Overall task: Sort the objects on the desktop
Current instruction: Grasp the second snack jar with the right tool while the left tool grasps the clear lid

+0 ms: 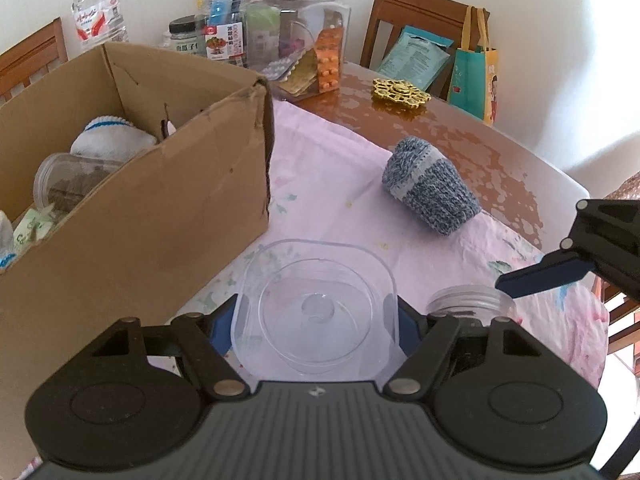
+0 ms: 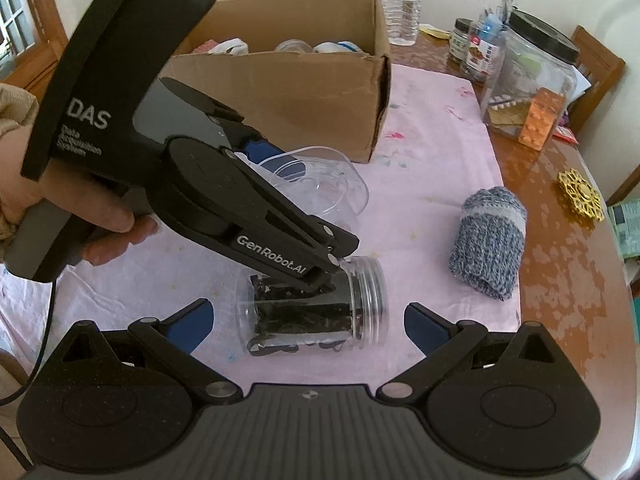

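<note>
1. Clear square plastic container (image 1: pixel 320 312), empty, gripped between the blue pads of the left gripper (image 1: pixel 316 320); held above the pink cloth (image 1: pixel 320 168), just at 4 o'clock off the cardboard box (image 1: pixel 140 216).
2. Lidless clear jar (image 2: pixel 320 308) of dark contents lying on its side on the cloth, threaded mouth pointing to 3 o'clock in the right wrist view, directly under the left gripper's tip.
3. Right gripper (image 2: pixel 308 320) spread wide, holding nothing, poised with one finger on each side of that jar; contact not evident.
4. Rolled grey-blue knitted sock (image 1: pixel 428 184) at 2 o'clock from the container, lying at the cloth's edge.
5. Already inside the box, as far as visible: one clear jar (image 1: pixel 68 184) on its side, one white sock with a blue band (image 1: pixel 112 140), some green-printed packets (image 1: pixel 28 228); anything deeper is hidden.
6. Likely progress: about midway. Left to put away on the cloth: one container, one jar, one sock, three things in all.
7. Beyond the cloth on the wooden table (image 1: pixel 460 136): one gold ornament (image 1: pixel 400 92), one large black-lidded jar (image 1: pixel 300 32) of pill blisters, one water bottle (image 1: pixel 98 8); whether these belong to the sorting cannot be told.
</note>
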